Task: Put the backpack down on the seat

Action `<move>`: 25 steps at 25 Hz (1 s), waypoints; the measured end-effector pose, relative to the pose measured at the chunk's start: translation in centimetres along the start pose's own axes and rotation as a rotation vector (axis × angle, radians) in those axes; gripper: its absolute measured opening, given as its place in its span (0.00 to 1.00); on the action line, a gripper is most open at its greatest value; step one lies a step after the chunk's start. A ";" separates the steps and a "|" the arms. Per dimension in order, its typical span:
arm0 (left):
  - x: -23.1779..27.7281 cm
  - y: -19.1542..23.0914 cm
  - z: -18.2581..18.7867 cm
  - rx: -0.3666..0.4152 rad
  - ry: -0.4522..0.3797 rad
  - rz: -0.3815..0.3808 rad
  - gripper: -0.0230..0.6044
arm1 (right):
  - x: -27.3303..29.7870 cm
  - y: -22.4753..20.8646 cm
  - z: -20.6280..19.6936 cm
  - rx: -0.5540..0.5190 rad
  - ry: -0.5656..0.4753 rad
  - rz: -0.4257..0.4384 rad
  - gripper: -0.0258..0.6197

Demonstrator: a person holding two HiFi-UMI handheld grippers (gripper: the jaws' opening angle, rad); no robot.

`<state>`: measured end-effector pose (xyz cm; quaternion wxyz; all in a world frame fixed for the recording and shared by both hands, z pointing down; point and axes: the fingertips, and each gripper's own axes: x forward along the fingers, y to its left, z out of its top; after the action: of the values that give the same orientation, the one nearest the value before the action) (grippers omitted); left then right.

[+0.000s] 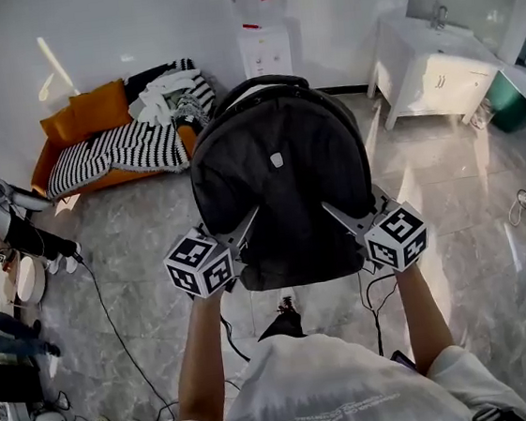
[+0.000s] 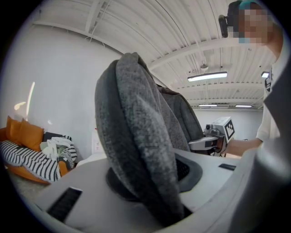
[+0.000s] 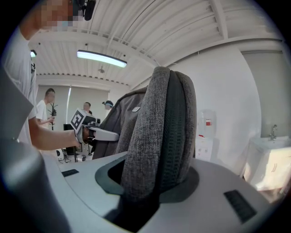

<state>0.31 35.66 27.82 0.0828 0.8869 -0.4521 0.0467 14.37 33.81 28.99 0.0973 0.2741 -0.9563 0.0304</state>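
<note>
- Charcoal-grey fabric backpack (image 1: pixel 284 184) hangs in the air in front of the person, above the pale marble floor (image 1: pixel 137 266). Its broad panel faces up and its top handle points away.
- Left tool (image 1: pixel 246 224) is clamped on a thick grey padded fold at the pack's left side. The left gripper view shows that fabric filling the gap between its jaws.
- Right tool (image 1: pixel 336 211) grips the right side the same way, closed on a grey padded piece lined with black mesh, probably a shoulder strap.
- Holding both sides at matching height keeps the bag level and stops it swinging, which suits a two-handed carry.
- Orange sofa (image 1: pixel 69 123) stands against the wall at the floor's far left corner, with a black-and-white striped blanket (image 1: pixel 115 156) and loose clothes (image 1: pixel 169 93) over it. It is my guess for the seat, and the pack is well apart from it.
- I judge this to be the carrying stage: the bag is not yet set down, and a bare patch of cushion would need choosing.
</note>
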 end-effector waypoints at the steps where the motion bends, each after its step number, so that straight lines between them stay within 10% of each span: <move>1: 0.6 0.6 0.1 0.000 0.001 -0.001 0.24 | 0.5 -0.6 0.0 0.001 -0.001 0.000 0.27; 25: 9.7 14.5 1.3 -0.066 0.049 -0.046 0.24 | 13.5 -10.2 1.2 0.046 0.061 -0.034 0.27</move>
<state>-5.74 19.30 29.58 0.1239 0.8925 -0.4306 0.0513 8.39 18.03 30.59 0.1205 0.2913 -0.9472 0.0593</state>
